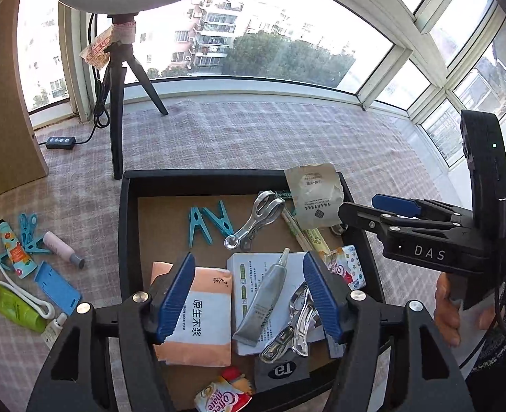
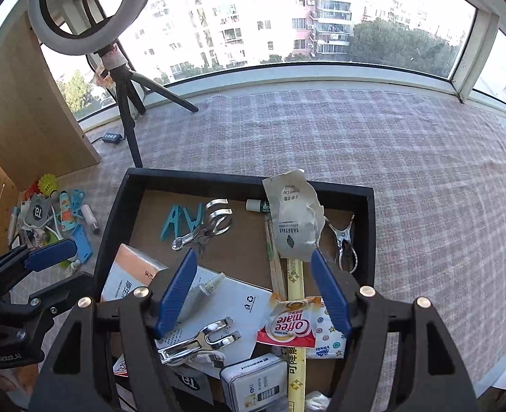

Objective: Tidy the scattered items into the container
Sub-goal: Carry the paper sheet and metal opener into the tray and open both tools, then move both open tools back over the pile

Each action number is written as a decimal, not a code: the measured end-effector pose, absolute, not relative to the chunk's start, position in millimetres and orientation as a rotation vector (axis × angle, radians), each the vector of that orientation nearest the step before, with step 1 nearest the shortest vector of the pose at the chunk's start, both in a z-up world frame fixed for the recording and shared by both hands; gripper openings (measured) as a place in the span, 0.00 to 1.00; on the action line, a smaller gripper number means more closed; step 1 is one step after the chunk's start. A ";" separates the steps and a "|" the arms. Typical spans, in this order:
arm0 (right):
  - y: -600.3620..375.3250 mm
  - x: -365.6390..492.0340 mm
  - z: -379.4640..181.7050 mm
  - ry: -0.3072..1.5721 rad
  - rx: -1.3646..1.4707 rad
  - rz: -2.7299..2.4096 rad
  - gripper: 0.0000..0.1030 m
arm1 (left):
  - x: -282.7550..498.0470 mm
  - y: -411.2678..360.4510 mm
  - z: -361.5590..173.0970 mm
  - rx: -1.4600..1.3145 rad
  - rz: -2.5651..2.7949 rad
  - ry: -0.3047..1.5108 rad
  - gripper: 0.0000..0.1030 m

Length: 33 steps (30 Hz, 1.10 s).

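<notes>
A black tray [image 1: 125, 226] [image 2: 115, 213] holds several items: teal clothespins [image 1: 206, 223] [image 2: 180, 219], metal clips [image 1: 256, 219], a tissue pack [image 1: 198, 312], a grey tube [image 1: 266, 298], Coffee-mate sachets [image 2: 289, 324] and a crumpled white packet [image 1: 316, 192] [image 2: 295, 216] leaning on the far rim. My left gripper [image 1: 249, 302] is open and empty above the tray. My right gripper [image 2: 254, 295] is open and empty above the tray's right part; it also shows in the left wrist view [image 1: 390, 213]. Scattered items lie left of the tray: a pink bottle [image 1: 62, 249], a blue card [image 1: 57, 286], a green tube [image 1: 12, 305].
A ring-light tripod [image 1: 117, 120] stands behind the tray's left corner, with a cable and switch box [image 1: 60, 142]. A wooden board [image 1: 2, 110] leans at the left. Checked cloth [image 2: 407, 189] covers the surface up to the window sill.
</notes>
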State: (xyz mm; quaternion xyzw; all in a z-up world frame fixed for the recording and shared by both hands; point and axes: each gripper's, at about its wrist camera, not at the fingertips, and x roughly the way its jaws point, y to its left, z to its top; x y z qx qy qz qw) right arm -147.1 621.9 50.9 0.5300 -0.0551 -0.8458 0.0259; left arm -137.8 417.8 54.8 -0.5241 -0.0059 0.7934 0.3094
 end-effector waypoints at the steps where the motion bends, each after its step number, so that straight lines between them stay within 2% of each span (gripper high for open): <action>1: 620.1 -147.1 52.2 -0.173 1.628 -2.618 0.66 | -138.1 414.1 53.9 -1.389 2.100 -0.020 0.61; 11: 574.1 -146.7 50.3 -0.119 1.550 -2.542 0.66 | -139.3 359.1 52.6 -1.402 2.201 -0.078 0.61; 18: 511.5 -150.8 50.9 0.042 1.461 -2.454 0.66 | -141.6 286.3 41.2 -1.452 2.321 -0.144 0.61; 33: 352.7 -171.0 10.4 0.332 1.481 -2.167 0.66 | -153.2 46.3 -20.4 -1.721 2.618 -0.666 0.60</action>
